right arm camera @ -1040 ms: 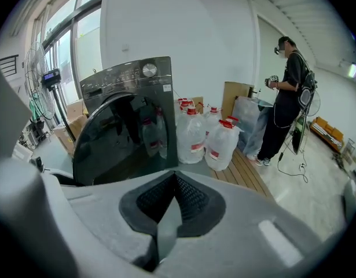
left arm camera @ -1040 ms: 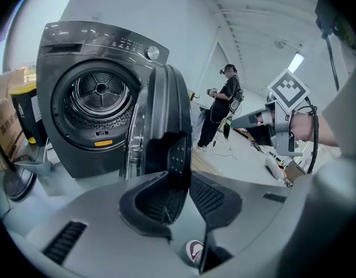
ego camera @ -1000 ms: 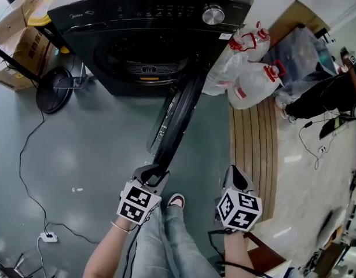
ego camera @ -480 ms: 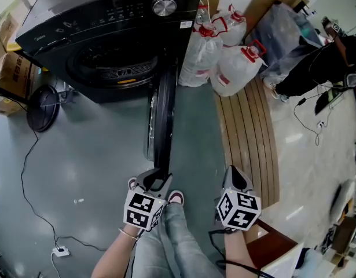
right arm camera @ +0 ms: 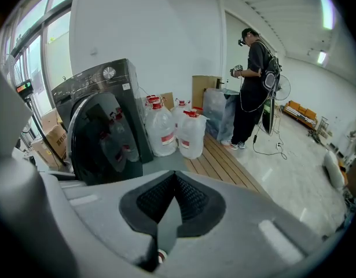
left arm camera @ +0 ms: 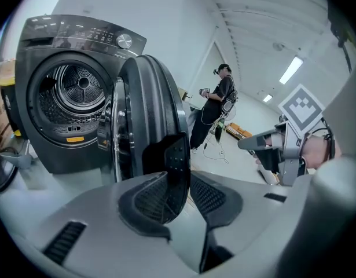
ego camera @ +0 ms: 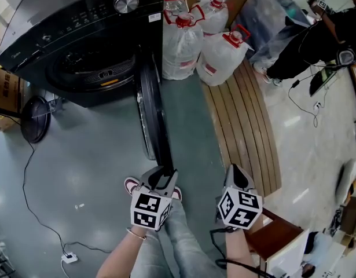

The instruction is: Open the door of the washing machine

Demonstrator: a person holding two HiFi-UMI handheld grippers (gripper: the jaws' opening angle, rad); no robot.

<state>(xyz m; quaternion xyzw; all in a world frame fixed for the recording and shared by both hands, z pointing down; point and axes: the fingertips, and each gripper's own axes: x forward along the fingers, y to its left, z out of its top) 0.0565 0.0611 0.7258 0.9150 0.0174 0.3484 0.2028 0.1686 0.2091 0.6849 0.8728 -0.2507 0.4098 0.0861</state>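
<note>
Black front-loading washing machine [ego camera: 62, 36], glossy casing, perforated metal drum [left arm camera: 79, 91] exposed. Brand mark on control panel [ego camera: 79, 19] too small to read.

Right of machine: one slatted wooden board [ego camera: 241, 126], pale planks laid lengthwise.

Round door [ego camera: 150, 114], dark glass in a black rim, hinged at the jug side of the opening, swung fully out from machine front, edge-on in head view.

Against machine's right flank: four clear plastic water jugs [ego camera: 224, 57], red caps and handles, red-and-white labels, print illegible.

At door's free edge, farthest from machine: left gripper [ego camera: 160, 175], grey, ribbed pads clamped on that edge.

Right of door, apart from it: right gripper [ego camera: 235, 175], jaws closed together, nothing between.

On machine's panel: one chrome knob [ego camera: 126, 2]. Below drum opening: one orange label [ego camera: 108, 81], text unreadable.
</note>
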